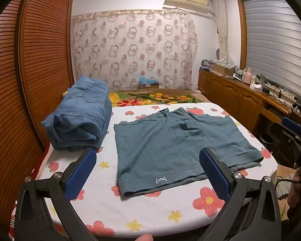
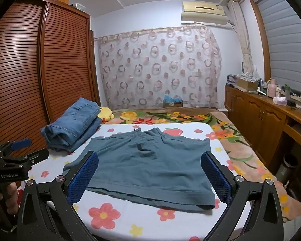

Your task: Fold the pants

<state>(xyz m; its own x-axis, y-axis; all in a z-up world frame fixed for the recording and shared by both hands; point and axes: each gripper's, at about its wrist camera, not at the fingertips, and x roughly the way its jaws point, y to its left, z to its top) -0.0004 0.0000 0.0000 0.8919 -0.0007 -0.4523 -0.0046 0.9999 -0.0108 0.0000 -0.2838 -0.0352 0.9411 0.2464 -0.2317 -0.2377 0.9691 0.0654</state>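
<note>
Folded jeans (image 1: 80, 116) lie at the board's (image 1: 114, 206) far left corner — a yellow plush toy (image 2: 106, 114) just behind them. Louvred wardrobe (image 1: 40, 60) left, cabinets (image 2: 258, 118) right — curtain (image 1: 134, 48) beyond.

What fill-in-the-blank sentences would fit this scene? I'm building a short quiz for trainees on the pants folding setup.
1. The teal shorts lie spread ____ on the flowered sheet.
2. The folded stack beside the shorts is made of blue ____.
3. Both the left gripper and the right gripper have their jaws ____.
4. The small white logo sits near a ____ of the shorts.

Missing words: flat; denim; open; hem
</note>
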